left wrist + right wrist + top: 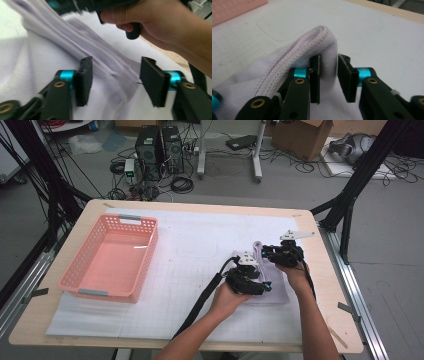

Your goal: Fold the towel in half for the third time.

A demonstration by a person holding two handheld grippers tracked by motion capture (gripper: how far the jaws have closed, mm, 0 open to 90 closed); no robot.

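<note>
One lilac cloth lies at the lower right of the bench, on a white mat. The left gripper has its jaws released, straddling the cloth's folds without pressing. The right gripper pinches the cloth's raised folded edge. One empty pink basket sits well apart at the left, clear of both grippers.

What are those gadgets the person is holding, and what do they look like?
Each hand works a black two-jaw gripper: the left gripper and right gripper. Flat black pads sit on turquoise collars with brass rivets. Grey three-cornered plates sit on top, thick black cables trail back, and the forearms are bare.
</note>
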